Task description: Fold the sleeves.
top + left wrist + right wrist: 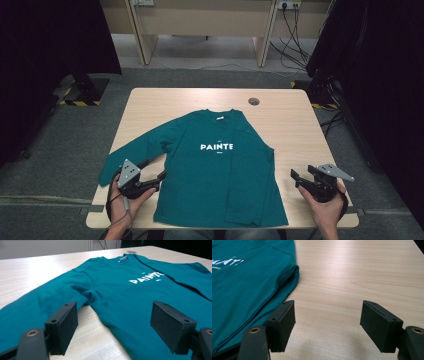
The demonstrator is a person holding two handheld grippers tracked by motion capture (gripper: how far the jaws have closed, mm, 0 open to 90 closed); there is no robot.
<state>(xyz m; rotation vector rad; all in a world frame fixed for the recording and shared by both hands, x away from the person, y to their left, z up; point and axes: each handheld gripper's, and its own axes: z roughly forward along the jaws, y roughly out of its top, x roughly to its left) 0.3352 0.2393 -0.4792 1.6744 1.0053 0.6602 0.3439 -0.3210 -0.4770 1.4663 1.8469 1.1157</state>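
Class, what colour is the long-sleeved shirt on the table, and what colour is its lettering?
The shirt is teal green with white lettering, clearest in the high view.

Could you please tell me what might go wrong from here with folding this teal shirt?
1. The left sleeve still lies spread toward the table edge; the open left claw, hovering near the armpit, might pinch body fabric too and drag the shirt askew.
2. The open right claw sits over bare wood; a sideways sweep could disturb the folded right side.

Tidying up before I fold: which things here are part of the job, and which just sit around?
In the job:
teal long-sleeved shirt
left hand-held gripper, open
right hand-held gripper, open

Just there:
round grommet in the table
cables on the floor
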